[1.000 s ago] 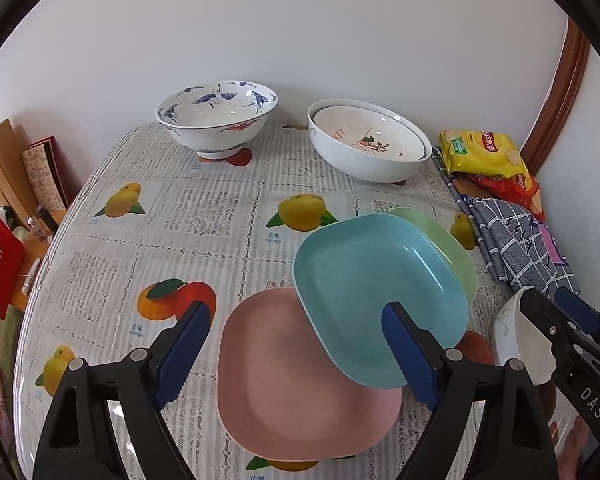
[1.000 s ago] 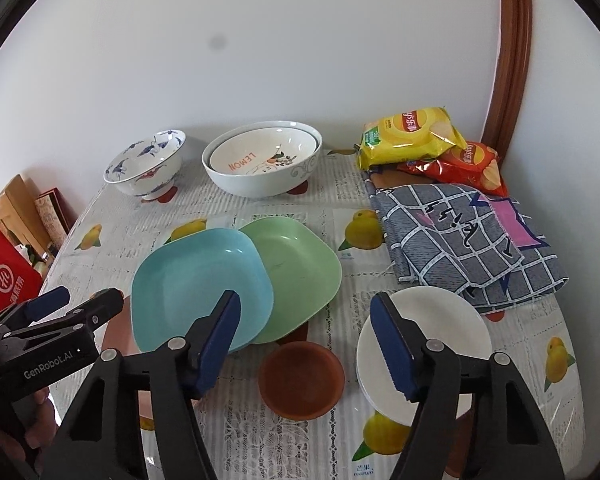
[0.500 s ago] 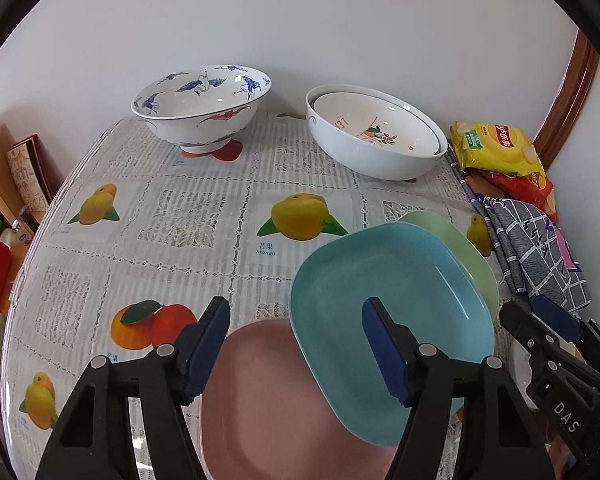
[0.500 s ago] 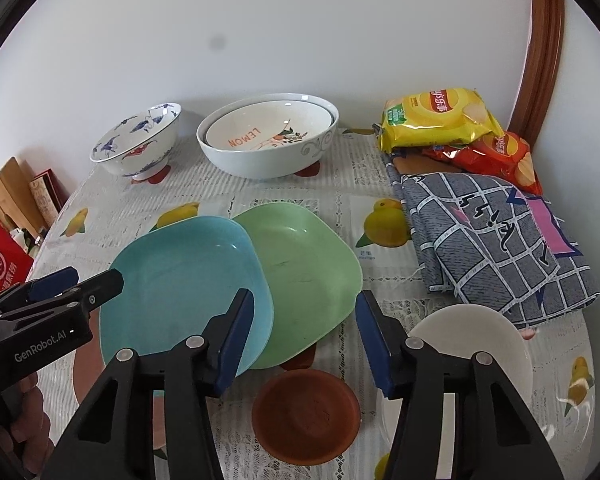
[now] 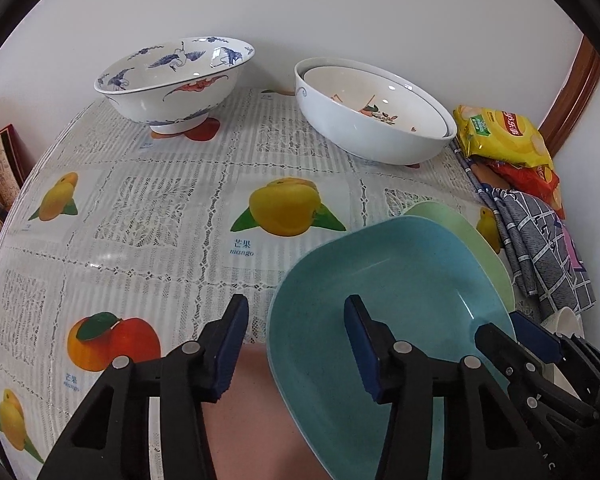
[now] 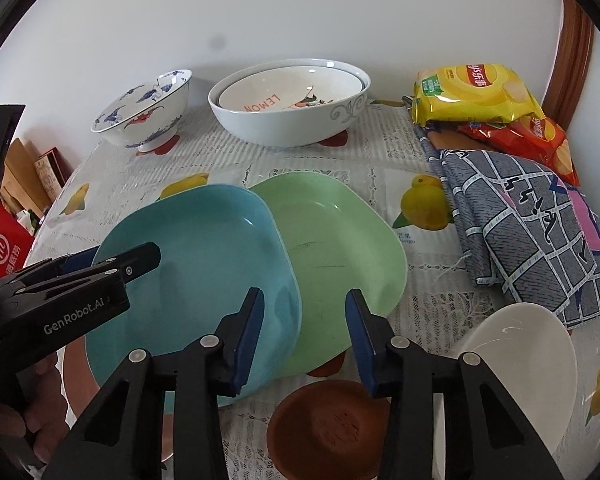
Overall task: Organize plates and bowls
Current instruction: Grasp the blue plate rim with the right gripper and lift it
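Tongs closing on both sides: the left gripper (image 5: 296, 344) straddles the near-left rim of the blue plate (image 5: 388, 280) and the right gripper (image 6: 305, 322) straddles its right rim where it overlaps the green plate (image 6: 340, 236), pads not yet pressing. Underneath lies a glossy lace-and-fruit tablecloth (image 5: 148, 208) on a table pushed against a plain white wall (image 6: 300, 20). Blue rests smooth and squarish atop the pink plate (image 5: 256, 420), with nested white bowls (image 6: 292, 108) and a crane-painted bowl (image 5: 172, 80) well behind.
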Demonstrator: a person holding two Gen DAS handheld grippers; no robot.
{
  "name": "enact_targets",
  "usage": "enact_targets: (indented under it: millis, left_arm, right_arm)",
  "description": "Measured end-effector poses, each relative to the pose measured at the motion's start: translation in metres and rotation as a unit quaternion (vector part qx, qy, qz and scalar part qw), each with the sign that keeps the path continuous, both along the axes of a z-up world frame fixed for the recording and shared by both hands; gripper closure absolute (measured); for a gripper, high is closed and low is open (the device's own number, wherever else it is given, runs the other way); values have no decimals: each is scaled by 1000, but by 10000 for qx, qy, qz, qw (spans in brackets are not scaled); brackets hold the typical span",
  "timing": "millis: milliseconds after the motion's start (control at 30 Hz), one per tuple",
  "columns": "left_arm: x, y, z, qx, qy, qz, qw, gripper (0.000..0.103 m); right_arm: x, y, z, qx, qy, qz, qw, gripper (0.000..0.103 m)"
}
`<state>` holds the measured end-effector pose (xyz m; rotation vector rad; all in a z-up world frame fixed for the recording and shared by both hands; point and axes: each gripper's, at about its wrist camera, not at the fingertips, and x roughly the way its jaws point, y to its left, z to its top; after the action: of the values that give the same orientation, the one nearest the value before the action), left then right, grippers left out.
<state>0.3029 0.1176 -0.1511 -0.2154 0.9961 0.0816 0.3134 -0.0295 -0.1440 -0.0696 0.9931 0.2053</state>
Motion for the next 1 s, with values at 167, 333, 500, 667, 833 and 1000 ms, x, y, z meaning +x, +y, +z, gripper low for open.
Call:
enact_targets:
  millis: [167,333,500,667,833,1000]
  left_arm:
    - [0,0,-1,-138,-77,-100,9998,71]
    - [-2,0,1,-174,-86,-145,9997,79]
    - [-11,4,11,-198,-109,-97,9997,86]
    - [-28,3,30,-139,-268,-97,9995,87]
    - [-49,3,52,-147,-444,-72,9989,88]
    - [-70,-2,72,-69,-579,-118,9982,88]
  right_arm:
    - [3,4,-6,15,95,26,10000,82]
    - [2,5,-8,83,166,-37,9998,90]
    - [-6,5,2,63,108,-102,9999,91]
    - [-19,4,18,115,-21,-114,9999,91]
    - [-40,4,38,227,-191,-140,9995,91]
    - [-63,3,58,313,-379,-174,9986,91]
